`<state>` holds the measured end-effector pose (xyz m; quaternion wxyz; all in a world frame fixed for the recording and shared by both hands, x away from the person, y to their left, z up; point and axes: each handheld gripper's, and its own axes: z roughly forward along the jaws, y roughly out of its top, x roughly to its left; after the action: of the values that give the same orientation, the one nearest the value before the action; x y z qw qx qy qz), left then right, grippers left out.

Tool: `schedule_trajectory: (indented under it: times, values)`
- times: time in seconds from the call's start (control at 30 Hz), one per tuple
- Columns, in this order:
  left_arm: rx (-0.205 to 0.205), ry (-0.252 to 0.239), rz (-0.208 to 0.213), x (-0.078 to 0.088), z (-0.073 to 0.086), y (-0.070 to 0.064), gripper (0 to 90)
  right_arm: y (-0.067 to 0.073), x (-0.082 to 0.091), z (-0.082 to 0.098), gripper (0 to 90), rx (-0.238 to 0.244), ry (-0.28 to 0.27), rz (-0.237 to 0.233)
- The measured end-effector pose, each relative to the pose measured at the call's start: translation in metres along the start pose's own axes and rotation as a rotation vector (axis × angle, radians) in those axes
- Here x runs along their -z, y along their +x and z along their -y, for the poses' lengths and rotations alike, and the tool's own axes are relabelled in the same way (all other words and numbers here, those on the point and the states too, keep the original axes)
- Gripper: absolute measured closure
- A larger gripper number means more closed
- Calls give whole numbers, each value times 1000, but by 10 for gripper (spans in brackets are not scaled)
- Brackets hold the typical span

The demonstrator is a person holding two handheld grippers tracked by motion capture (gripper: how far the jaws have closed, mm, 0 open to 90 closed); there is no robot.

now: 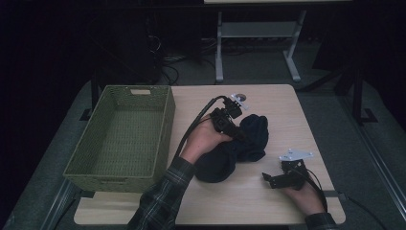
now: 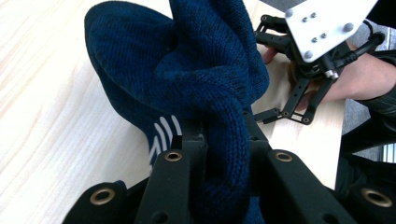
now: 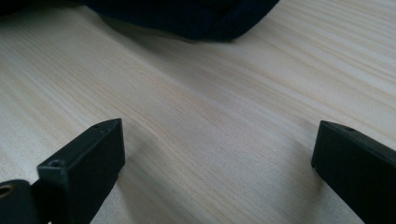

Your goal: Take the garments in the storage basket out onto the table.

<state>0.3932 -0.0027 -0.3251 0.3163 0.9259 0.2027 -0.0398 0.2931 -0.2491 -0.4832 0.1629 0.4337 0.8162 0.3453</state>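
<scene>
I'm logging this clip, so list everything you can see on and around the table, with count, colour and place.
Basket: one, green woven, on the table's left side.
Knitted garment: one, dark blue, with white stripes seen in the left gripper view, bunched at the table's middle.
Table: one, light wood, under everything.
Desk frame: one, white legs, on the floor beyond the table.
Left gripper: one, black, shut on a fold of the knitted garment.
Right gripper: one, black, jaws wide apart over bare wood, near the table's right front.
Sleeve: one, plaid, on the left forearm.

Dim, murky high view with a black background; both gripper views are brighter, with blurred near edges.
</scene>
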Motion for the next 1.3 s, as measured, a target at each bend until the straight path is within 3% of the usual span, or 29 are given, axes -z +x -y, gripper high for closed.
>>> schedule_trajectory:
  times: [0.2, 0.4, 0.53, 1.03, 1.3]
  values:
    - [20, 10, -21, -10, 7, 9, 761, 0, 0, 0, 23, 1, 0, 0]
    - [57, -12, -50, -19, 19, 23, 741, 0, 0, 0, 23, 1, 0, 0]
    - [63, 4, -84, -24, 25, 31, 721, 0, 0, 0, 23, -3, 2, -1]
    - [122, 44, -65, -53, 41, 51, 724, 0, 0, 0, 23, -6, 2, -2]
    - [125, 75, -56, -77, 44, 55, 715, 0, 0, 0, 23, -5, 3, -2]
